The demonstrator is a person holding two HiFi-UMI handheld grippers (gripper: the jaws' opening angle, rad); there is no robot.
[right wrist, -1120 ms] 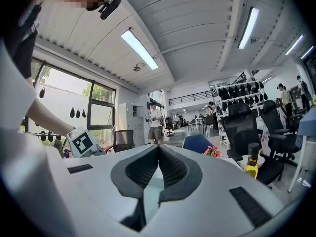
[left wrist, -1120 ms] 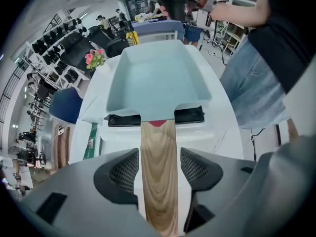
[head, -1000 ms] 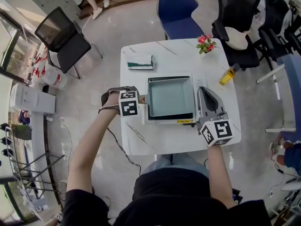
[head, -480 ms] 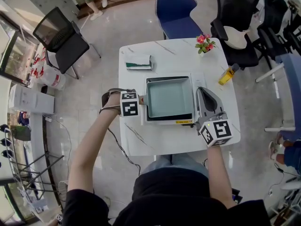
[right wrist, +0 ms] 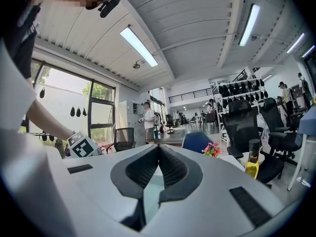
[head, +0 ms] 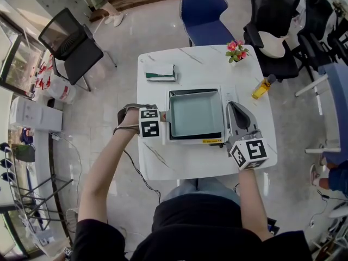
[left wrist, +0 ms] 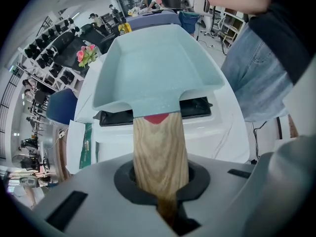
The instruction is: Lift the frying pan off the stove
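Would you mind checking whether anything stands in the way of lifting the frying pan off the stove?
Nothing visible does. The left gripper has just closed its jaws on the wooden handle; the frying pan is empty, and the right gripper lies beside the stove, not over it.

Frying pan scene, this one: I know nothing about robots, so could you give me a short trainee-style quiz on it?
1. True or false: the frying pan is round.
2. What does the left gripper hold? A) the pan's wooden handle B) a yellow bottle C) the flowers
3. Fill in: the ___ gripper, lying beside the stove, holds nothing.
Key: 1 false, it is square. 2 A; its fingers have just been closing, with the handle between them. 3 the right gripper; its fingers are together and empty.
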